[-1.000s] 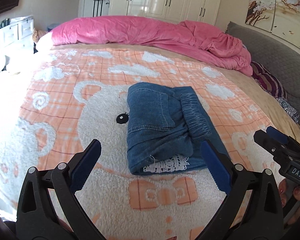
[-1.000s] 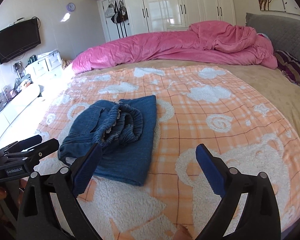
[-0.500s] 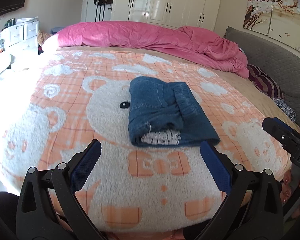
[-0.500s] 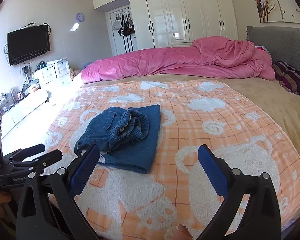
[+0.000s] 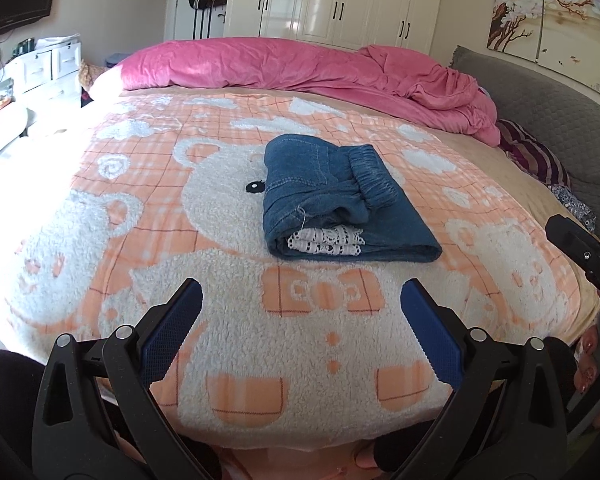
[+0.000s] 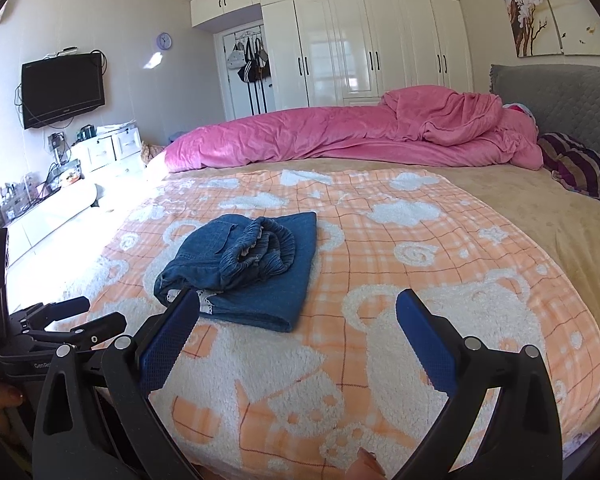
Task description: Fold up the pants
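Note:
The blue denim pants (image 5: 340,196) lie folded into a compact bundle on the orange-and-white bear blanket (image 5: 228,320), white lace trim showing at the near end. They also show in the right wrist view (image 6: 248,264). My left gripper (image 5: 302,304) is open and empty, held back from the pants over the blanket's near edge. My right gripper (image 6: 298,312) is open and empty, to the right of the pants and back from them. Each gripper appears at the edge of the other's view.
A pink duvet (image 5: 300,68) lies bunched along the far side of the bed. Striped pillows (image 6: 580,164) and a grey headboard (image 6: 560,88) are at the right. White drawers (image 6: 108,152) and a wall TV (image 6: 62,88) stand left; wardrobes (image 6: 360,40) behind.
Both grippers have pulled back and away from the folded pants toward the bed's near edge. The pants have stayed put on the blanket. Both grippers remain open.

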Motion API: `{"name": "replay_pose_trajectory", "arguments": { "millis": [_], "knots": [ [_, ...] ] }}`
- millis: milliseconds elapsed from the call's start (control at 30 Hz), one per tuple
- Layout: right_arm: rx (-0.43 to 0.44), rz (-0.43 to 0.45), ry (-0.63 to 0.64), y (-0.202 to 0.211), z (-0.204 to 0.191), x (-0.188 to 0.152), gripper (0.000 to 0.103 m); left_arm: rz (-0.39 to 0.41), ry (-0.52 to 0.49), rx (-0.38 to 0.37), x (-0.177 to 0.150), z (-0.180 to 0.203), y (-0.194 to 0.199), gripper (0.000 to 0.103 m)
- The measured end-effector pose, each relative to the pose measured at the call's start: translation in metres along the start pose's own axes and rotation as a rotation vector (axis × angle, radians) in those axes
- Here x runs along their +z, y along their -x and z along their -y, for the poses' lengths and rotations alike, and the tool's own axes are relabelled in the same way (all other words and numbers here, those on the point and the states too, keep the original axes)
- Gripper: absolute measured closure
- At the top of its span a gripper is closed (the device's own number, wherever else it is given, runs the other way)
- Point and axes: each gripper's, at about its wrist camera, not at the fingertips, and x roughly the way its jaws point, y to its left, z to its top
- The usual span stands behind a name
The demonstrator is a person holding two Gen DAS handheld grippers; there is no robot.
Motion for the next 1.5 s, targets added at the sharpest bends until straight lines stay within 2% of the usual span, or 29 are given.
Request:
{"name": "replay_pose_trajectory", "arguments": {
  "millis": [133,367,633,833,1500],
  "knots": [
    [-0.007,-0.005,-0.012,-0.001,0.002,-0.008,0.005,-0.012,-0.009,0.005,-0.007,0.0,-0.001,0.009],
    [-0.011,-0.066,-0.004,-0.014,-0.001,-0.029,0.005,-0.043,-0.01,0.026,-0.014,-0.004,-0.015,0.009],
    [-0.018,-0.087,-0.025,-0.029,0.005,-0.042,0.005,-0.088,0.013,0.015,-0.018,-0.011,-0.031,0.009],
    [-0.013,-0.114,-0.035,-0.039,0.007,-0.049,0.005,-0.083,0.001,0.022,-0.018,-0.01,-0.033,0.009],
    [-0.022,-0.119,-0.039,-0.041,0.007,-0.051,0.005,-0.092,0.01,0.028,-0.017,-0.007,-0.031,0.009]
  ]
}}
